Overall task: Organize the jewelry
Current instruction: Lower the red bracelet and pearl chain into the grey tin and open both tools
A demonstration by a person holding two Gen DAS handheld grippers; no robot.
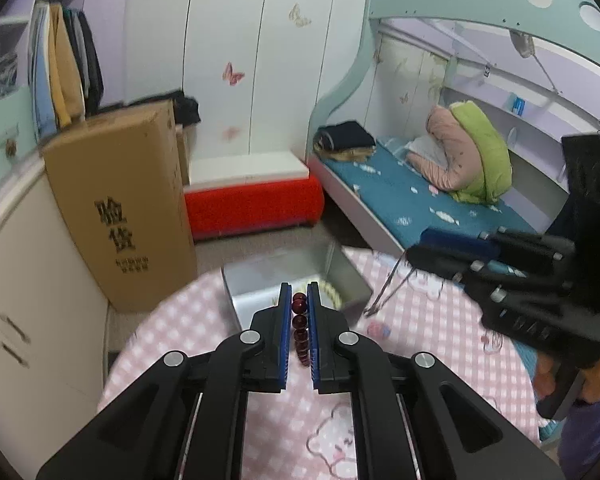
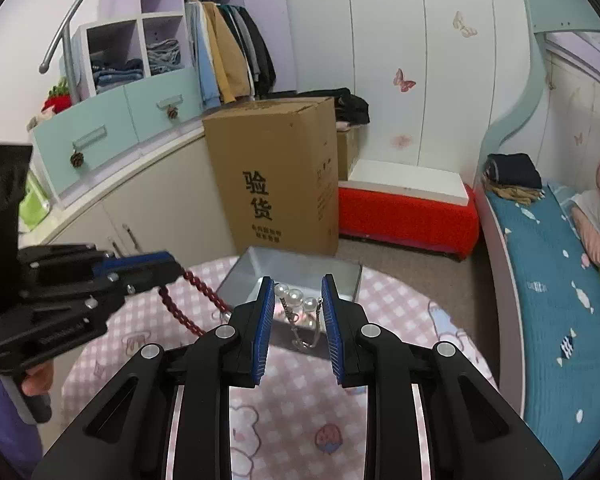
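Two hand-held claws hover above a round counter covered in a pink checked cloth with cartoon bears.

The left claw is pressed nearly together, its blue pads pinching a strand of dark red beads. Seen from the right claw's camera, that strand hangs in a loop from the left claw, clear of the cloth. A hand grips that tool's handle at the near left.

The right claw is only partly spread, and its pads grip a pearl bracelet: white pearls sit between the fingertips, with silver chain links and a clasp dangling below them. From the left claw's camera, the right claw reaches in from the right, with a thin silver chain trailing down from it towards the cloth.

At the far edge of the counter stands an open metal box, silvery and rectangular. Inside it, behind the left claw's fingertips, lies a pale twisted rope-like piece; what else it holds I cannot tell.

Beyond the counter stand a tall cardboard carton and a red bench, with a bed to the right.
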